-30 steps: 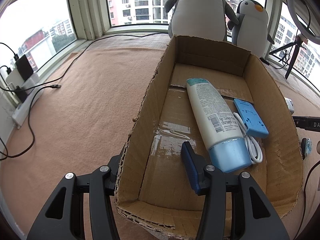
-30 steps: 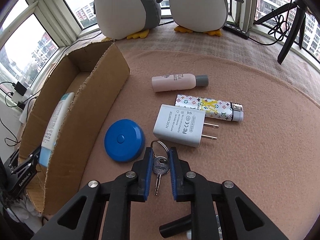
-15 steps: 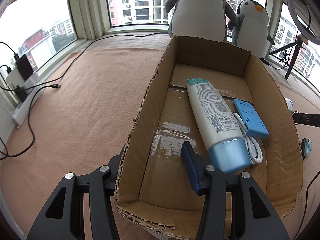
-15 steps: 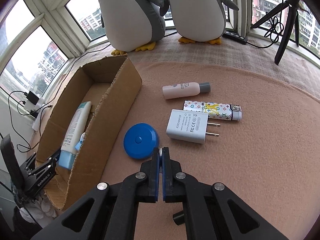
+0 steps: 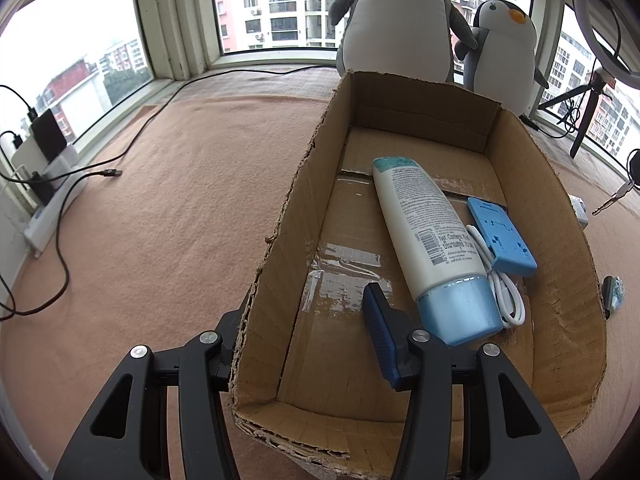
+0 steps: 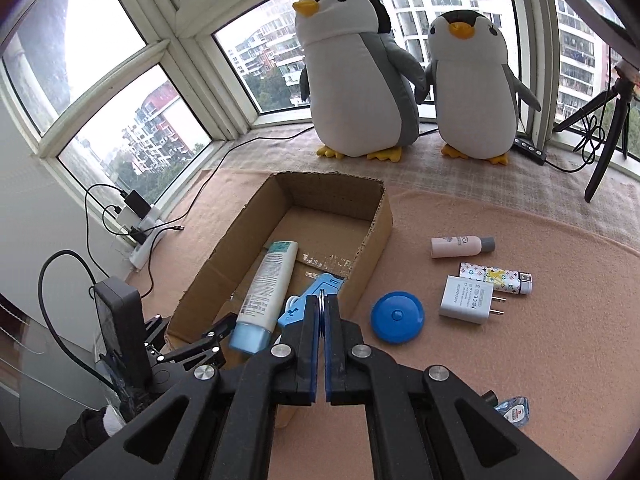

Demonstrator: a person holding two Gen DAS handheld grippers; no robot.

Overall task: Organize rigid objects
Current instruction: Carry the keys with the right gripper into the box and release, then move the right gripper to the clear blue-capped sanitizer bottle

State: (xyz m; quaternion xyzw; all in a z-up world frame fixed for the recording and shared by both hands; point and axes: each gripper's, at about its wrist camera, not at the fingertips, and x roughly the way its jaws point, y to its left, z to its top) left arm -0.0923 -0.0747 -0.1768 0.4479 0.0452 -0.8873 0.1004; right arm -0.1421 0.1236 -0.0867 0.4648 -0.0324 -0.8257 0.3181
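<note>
While we're steadying the cardboard box [image 5: 552, 208] with the left gripper [image 5: 308, 320] — fingers spread wide around its near wall — the right gripper [image 6: 322, 300] is carrying the keys [image 5: 612, 198], pinched tight, above the box. Tube [image 6: 266, 284] and blue stand [image 5: 500, 228] are lying inside; bottle [image 6: 460, 246], charger [image 6: 466, 298], blue disc [image 6: 396, 316] and patterned lighter [image 6: 496, 276] are still waiting on the mat.

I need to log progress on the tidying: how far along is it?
Done: a tube and a blue stand with its white cable lie in the box.
In hand: the right claw is shut on the keys, raised beside the box; the left claw straddles the box's wall.
Left on the mat: tape measure, charger, small bottle, patterned cylinder.
</note>
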